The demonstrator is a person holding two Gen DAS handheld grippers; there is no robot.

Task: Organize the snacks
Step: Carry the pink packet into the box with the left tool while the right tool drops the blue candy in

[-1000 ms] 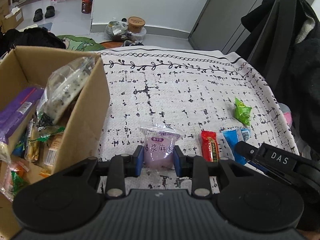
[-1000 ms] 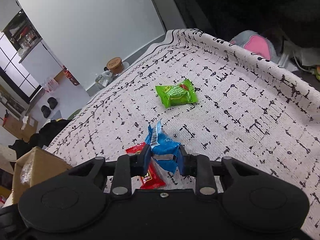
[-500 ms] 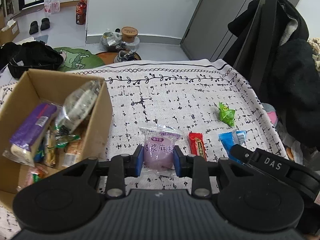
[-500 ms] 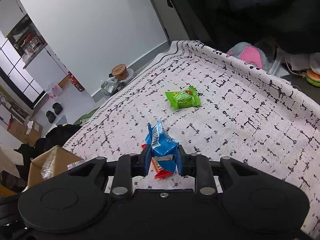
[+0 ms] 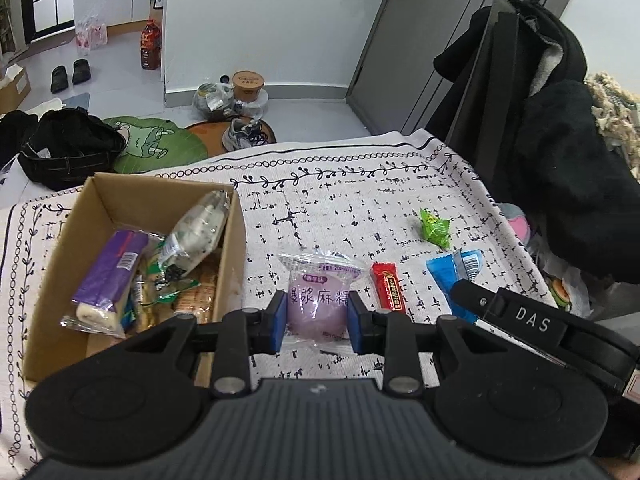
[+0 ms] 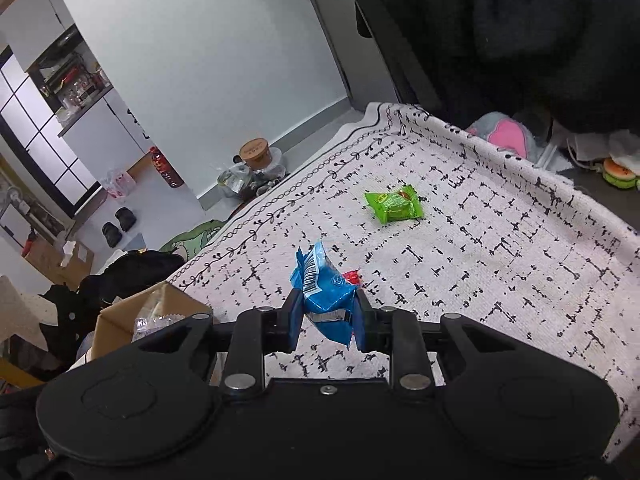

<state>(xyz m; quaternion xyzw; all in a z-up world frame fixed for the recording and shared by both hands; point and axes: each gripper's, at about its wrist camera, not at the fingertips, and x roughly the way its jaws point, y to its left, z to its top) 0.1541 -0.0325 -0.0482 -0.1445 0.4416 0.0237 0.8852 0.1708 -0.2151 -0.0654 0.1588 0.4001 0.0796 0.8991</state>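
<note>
Left wrist view: left tongs (image 5: 316, 322) clamp the purple snack (image 5: 318, 304), right tongs (image 6: 326, 320) pinch the blue packet (image 6: 326, 294). Both lifted; next, swing over the cardboard box (image 5: 96, 196) and release.

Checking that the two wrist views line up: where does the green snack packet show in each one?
Left wrist view: green snack packet lies on the patterned cloth at right of centre, beyond the red bar.
Right wrist view: same packet sits above centre, loose on the cloth, past the blue packet held in the right gripper.
Shared landmark: the cardboard box, lower left in both views.
</note>
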